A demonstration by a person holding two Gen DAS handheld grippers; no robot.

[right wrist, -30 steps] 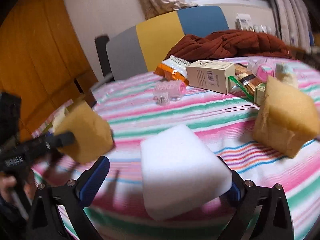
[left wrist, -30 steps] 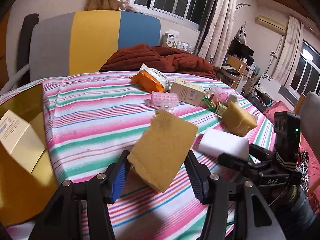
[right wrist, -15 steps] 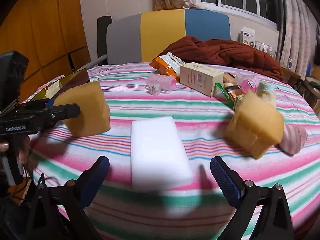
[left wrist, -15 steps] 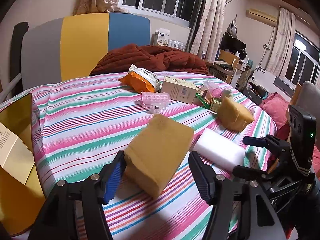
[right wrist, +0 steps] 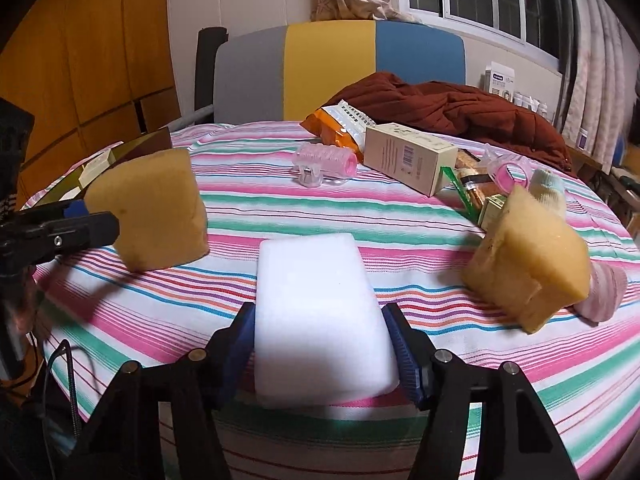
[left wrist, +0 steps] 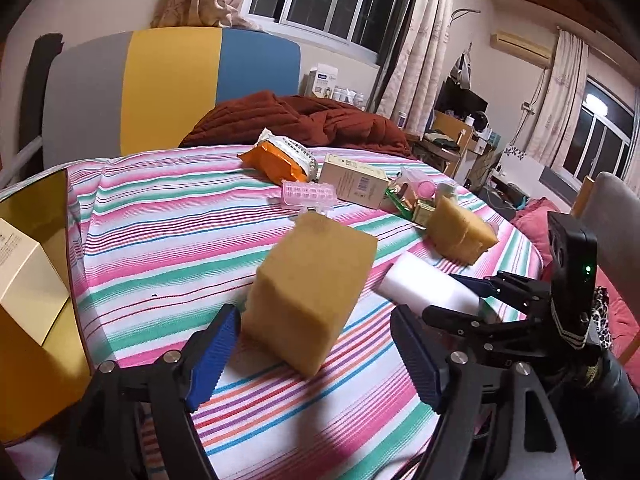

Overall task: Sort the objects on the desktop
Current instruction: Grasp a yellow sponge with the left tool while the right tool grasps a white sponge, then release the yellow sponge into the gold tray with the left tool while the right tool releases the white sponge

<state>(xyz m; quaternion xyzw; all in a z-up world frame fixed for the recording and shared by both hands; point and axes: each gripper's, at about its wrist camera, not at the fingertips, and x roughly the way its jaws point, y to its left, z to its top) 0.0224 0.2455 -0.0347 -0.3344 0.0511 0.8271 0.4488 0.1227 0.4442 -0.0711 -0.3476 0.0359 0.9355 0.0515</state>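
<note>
At the left edge of the left wrist view a gold tray [left wrist: 36, 364] holds a cream box [left wrist: 28, 276]. At centre a yellow sponge [left wrist: 310, 292] rests on the striped cloth [left wrist: 168, 232], the left gripper [left wrist: 316, 356] standing with jaws apart on either side of it. Farther back lie an orange snack bag [left wrist: 276, 160], a pink case [left wrist: 308, 194] and a carton [left wrist: 354, 184]. In the right wrist view the right gripper [right wrist: 326, 350] is clamped on a white sponge [right wrist: 316, 308]; a second yellow sponge [right wrist: 528, 264] sits at the right.
</note>
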